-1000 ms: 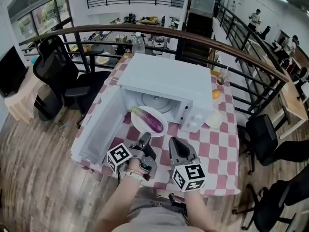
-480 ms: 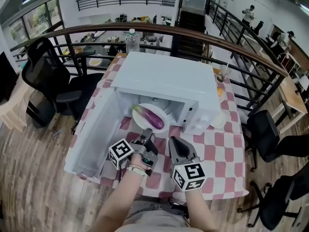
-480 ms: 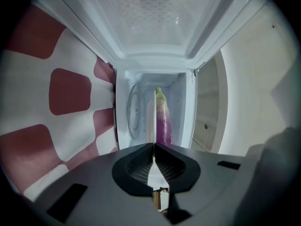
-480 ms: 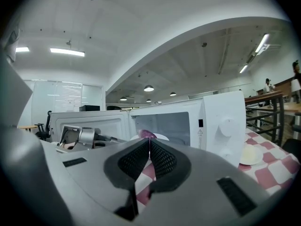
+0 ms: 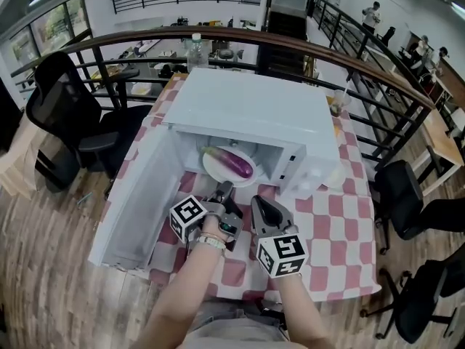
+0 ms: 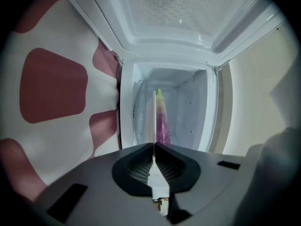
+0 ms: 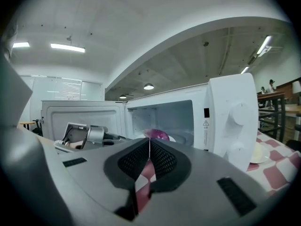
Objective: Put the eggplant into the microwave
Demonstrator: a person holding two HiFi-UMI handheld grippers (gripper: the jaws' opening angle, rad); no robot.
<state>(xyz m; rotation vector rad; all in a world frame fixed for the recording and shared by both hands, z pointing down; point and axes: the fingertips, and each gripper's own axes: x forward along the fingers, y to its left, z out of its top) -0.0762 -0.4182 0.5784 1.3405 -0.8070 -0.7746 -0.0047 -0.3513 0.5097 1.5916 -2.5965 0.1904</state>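
Two grippers hover just before the microwave's (image 5: 247, 111) mouth: toward its open door (image 5: 138, 195), my left gripper (image 5: 225, 190) is pinched tight on the thin rim of the plate (image 5: 218, 173), which carries the eggplant (image 5: 234, 162) partly inside the microwave, while my right gripper (image 5: 259, 208), nearer the microwave's dials (image 7: 237, 113), is closed on nothing. Held by one edge, the plate could sag or catch the microwave's sill, I judge, rolling the eggplant off.

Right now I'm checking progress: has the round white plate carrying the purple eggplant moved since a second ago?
Yes: the plate slid deeper into the open white microwave.
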